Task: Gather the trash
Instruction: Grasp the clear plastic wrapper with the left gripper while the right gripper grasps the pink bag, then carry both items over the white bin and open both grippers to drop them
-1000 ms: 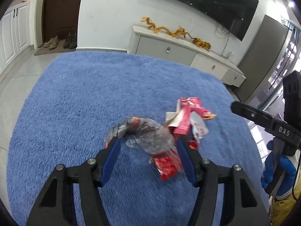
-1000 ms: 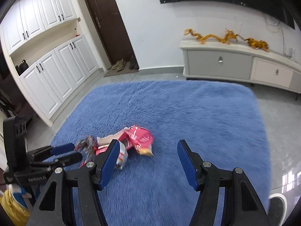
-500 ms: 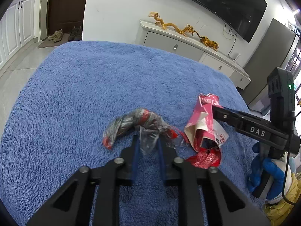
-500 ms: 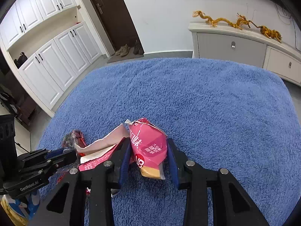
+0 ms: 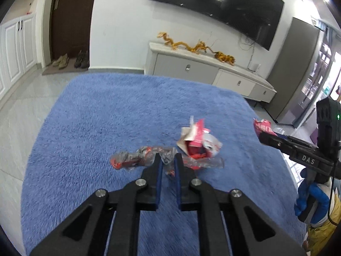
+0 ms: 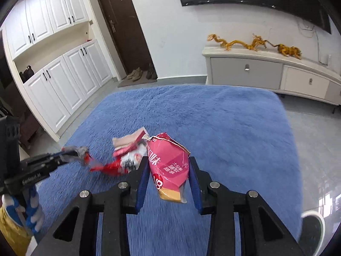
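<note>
Left wrist: left hand-held gripper [image 5: 168, 160] pinches clear wrapper [image 5: 147, 156] | right hand-held gripper [image 6: 168, 166] clamps pink bag [image 6: 170, 162]

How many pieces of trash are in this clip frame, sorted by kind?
Pink snack bag, in the right hand-held gripper: 1
Crumpled clear plastic wrapper, in the left hand-held gripper: 1
Torn red-and-white packaging on the blue rug: 1
Total: 3

The rug [image 6: 213, 115] is plain blue. The snack bag [image 6: 170, 166] is pink with white lettering and a tan end. The crumpled wrapper [image 5: 147, 156] is clear with red print.
</note>
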The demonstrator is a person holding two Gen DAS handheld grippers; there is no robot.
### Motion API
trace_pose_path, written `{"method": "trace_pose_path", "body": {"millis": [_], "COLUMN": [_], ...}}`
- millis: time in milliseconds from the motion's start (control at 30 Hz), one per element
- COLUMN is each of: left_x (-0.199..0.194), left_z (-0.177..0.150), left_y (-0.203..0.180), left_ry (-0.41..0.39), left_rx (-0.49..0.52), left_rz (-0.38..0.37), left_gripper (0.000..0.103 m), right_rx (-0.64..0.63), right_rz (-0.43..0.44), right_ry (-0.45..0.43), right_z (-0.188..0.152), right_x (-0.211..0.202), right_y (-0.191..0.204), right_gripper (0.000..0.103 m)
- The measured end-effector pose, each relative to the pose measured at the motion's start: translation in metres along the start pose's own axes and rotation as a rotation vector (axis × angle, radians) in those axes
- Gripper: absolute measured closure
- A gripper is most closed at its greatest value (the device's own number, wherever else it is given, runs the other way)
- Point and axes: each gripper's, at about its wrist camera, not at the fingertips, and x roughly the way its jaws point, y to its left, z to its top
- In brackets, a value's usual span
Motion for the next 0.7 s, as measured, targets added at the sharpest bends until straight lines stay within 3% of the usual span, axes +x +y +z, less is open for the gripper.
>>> {"method": "trace_pose_path", "body": {"millis": [433,700], "left_x": [-0.068,-0.073], "left_z": [-0.01,0.001], "left_y": [-0.053,-0.137], "left_ry": [-0.067,-0.059], "left_rx": [0.077,0.171], "left_rz": [-0.052,-0.182], "left_gripper": [0.1,0.101], "right_rx": [0.109,0.229], "right_rz": [-0.088,-0.166], "right_ry": [-0.102,-0.173], "right_z": [-0.065,-0.101], "right_x": [-0.116,-0.169], "right_y": [-0.033,-0.082], "right_gripper": [0.07,0.07]}}
